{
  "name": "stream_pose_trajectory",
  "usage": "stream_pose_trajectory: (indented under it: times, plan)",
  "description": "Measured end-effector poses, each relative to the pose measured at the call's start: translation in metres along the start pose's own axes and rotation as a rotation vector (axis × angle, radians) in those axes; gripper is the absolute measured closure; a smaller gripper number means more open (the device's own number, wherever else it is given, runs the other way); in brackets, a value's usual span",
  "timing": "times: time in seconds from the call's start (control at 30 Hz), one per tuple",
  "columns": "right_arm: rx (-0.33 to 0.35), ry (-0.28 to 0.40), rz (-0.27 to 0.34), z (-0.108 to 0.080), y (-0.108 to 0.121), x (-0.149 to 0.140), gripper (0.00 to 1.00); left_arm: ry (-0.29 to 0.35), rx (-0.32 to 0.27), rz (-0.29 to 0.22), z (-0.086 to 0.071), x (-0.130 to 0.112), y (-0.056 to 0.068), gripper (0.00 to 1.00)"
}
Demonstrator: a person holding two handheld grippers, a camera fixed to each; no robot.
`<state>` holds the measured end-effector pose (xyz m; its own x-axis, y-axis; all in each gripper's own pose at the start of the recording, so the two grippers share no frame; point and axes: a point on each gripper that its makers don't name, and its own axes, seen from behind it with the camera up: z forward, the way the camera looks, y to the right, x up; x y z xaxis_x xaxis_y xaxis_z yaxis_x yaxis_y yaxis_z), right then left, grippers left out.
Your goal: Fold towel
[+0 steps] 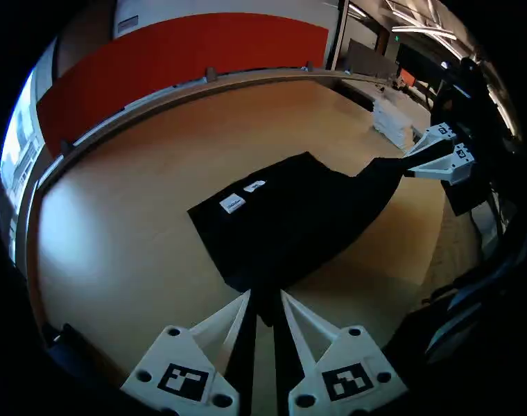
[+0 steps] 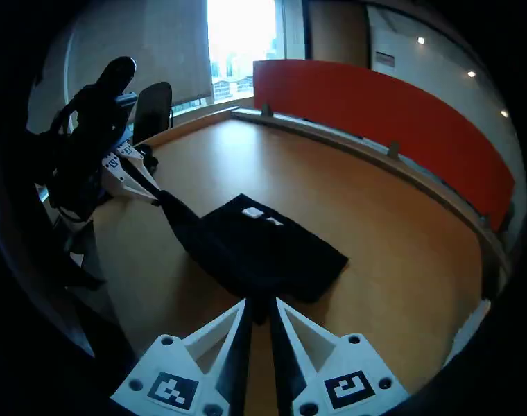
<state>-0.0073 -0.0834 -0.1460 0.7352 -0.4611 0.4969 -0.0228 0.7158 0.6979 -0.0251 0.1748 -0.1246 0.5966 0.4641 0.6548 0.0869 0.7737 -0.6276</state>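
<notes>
Pale wooden tabletop (image 1: 139, 229), wide and curved, backed along its far edge by a long red partition (image 1: 180, 62); a bright window (image 2: 239, 41) and a dark office chair (image 2: 152, 104) stand beyond one end.

One black towel (image 1: 298, 215) lies near the middle of the tabletop, most of it spread flat; two small white labels (image 1: 232, 203) sit side by side near its far edge.

Two tools are at work, one on each near corner of the towel. The left hand-held gripper (image 1: 265, 305) has its two white fingers drawn almost together, with a point of black cloth pinched between the tips; the right hand-held gripper (image 2: 261, 305) is closed the same way on the other near corner. Seen from across in each view, the opposite corner is pulled up off the wood into a taut peak running to the fingertips that hold it.

Progress, as a judgement: the grasp is made and the near edge is lifted, but no fresh fold is laid yet; the far half rests flat and the held corners have not met the far edge. What remains is to carry both corners over together, lay them down and let go; whether the cloth is already doubled cannot be told.
</notes>
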Motion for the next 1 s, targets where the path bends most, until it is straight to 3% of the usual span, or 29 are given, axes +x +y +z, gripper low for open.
stream_pose_trajectory:
  times: [0.57,1.0]
  plan:
    - [-0.03,-0.043,-0.01,0.037,0.052,0.012,0.84,-0.022,0.01,-0.035,0.039,0.034,-0.03,0.86]
    - [-0.031,-0.066,-0.009,0.061,0.074,0.017,0.84,-0.062,0.032,0.003,0.057,0.042,-0.046,0.86]
